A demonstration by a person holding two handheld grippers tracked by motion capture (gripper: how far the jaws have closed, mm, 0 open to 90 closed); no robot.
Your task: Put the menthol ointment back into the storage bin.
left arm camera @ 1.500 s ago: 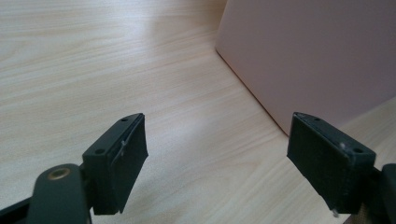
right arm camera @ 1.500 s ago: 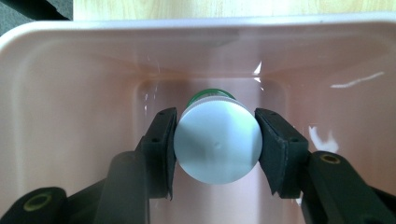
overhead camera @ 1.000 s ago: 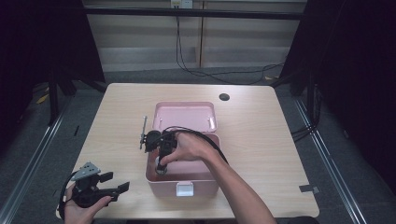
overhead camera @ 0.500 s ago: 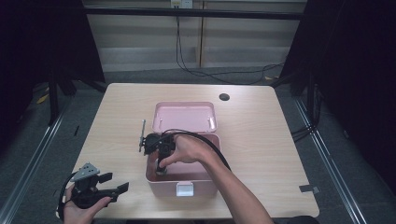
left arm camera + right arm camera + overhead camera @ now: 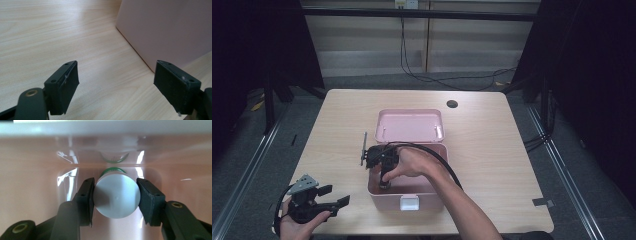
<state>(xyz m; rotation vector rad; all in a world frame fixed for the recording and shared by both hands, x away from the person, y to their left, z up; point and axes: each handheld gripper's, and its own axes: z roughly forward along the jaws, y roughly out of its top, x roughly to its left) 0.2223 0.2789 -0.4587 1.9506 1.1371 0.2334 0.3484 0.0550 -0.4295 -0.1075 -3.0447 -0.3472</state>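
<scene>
Here, right gripper [image 5: 383,184] angled down into pink box [image 5: 432,190] — clamped on white-capped bottle [image 5: 117,196], left gripper [image 5: 343,200] level, jaws wide.

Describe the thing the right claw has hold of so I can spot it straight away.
Find the open pink plastic box in the middle of the light wooden table. Inside it, near its left front corner, the right claw clamps a small round container with a white cap and a green band behind the cap.

In the high view, the right tool [image 5: 383,184] dips into the pink box [image 5: 432,150], its tips hidden behind the hand [image 5: 409,162]. The white-capped bottle [image 5: 117,196] shows little beyond its cap; a blurred reflection sits above it.
</scene>
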